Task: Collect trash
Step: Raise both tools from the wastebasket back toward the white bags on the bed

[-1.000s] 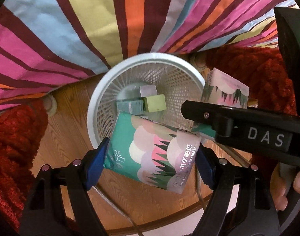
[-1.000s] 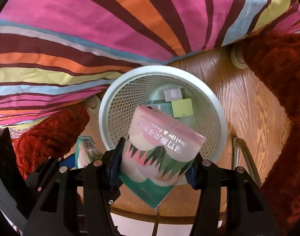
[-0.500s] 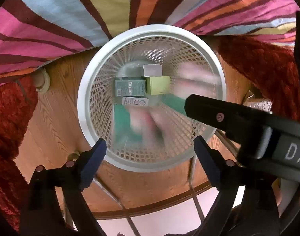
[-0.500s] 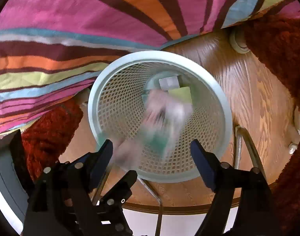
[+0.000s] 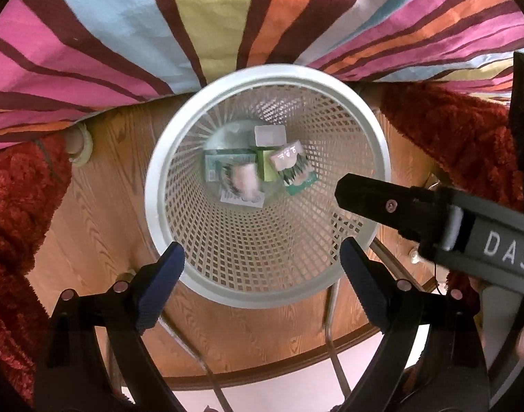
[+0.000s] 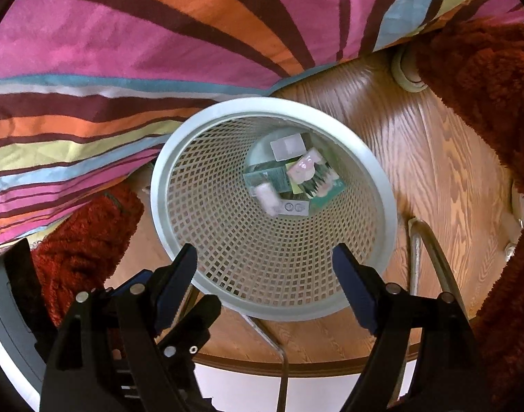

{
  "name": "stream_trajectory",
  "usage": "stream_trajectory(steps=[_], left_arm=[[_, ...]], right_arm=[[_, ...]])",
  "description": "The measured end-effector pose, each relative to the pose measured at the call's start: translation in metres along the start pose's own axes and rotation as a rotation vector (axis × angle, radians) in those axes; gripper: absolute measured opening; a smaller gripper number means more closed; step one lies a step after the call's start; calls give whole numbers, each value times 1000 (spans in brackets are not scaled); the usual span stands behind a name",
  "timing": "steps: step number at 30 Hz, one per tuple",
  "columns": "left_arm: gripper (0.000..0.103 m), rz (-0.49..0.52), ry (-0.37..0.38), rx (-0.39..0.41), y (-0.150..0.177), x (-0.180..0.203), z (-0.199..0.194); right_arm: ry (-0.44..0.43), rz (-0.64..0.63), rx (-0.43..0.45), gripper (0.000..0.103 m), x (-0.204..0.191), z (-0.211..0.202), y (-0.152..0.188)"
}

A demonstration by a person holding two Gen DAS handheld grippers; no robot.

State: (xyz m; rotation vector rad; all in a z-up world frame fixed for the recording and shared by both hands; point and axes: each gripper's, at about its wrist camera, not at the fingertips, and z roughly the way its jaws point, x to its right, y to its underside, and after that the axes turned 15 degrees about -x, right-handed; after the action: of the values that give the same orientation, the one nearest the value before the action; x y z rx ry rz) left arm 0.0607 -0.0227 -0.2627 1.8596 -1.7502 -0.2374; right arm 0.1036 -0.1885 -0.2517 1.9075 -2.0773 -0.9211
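Tissue packs (image 5: pixel 293 166), two of them, lie at the bottom of the white mesh wastebasket (image 5: pixel 207 110) among small boxes (image 5: pixel 227 163), one pack blurred as if not yet settled. Both tools hang directly above the rim, apparently positioned for a straight drop: the left gripper (image 5: pixel 262 285) and right gripper (image 6: pixel 263 283) have just been opening, and each now stands wide apart with nothing between its jaws. Obstructions noted: striped bedding (image 5: pixel 207 27) overhangs the far rim, red shaggy fabric (image 5: pixel 18 199) flanks both sides on the wooden floor (image 6: pixel 433 158), and the right tool crosses the left camera's view.
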Motion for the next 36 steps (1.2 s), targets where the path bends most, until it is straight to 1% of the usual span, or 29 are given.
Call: stream_trajectory(steps=[8,12,14,19,21,23,27,29,32,36], left_arm=[[89,-19,15,100,16,-4,-24],[89,-28,13,170,28,-6,-40],[89,-29,15,212,34,-7,-49],[89,-48,23,364,52,-11,-77],[89,-55,28,399,56,-13,-84],[89,-59,33,418,59,-14,-88],[89,-46,58,476,66,-13,-97],[89,-32,58,506,69,-11,-103],[89,-9,38,562,76,-7,-114],[89,14,-16,650,85,-3,-131]], right_arm=[[-35,-11,64,77,2,-17,10],[-45,-41,123,77,-2,-32,22],[-39,-61,166,77,-6,-42,29],[11,-123,329,77,-13,-75,51],[34,-157,399,77,-18,-88,60],[56,-188,462,77,-24,-98,68],[87,-235,547,77,-32,-109,79],[92,-255,596,77,-35,-116,84],[93,-273,662,77,-36,-125,91],[84,-286,748,77,-35,-139,99]])
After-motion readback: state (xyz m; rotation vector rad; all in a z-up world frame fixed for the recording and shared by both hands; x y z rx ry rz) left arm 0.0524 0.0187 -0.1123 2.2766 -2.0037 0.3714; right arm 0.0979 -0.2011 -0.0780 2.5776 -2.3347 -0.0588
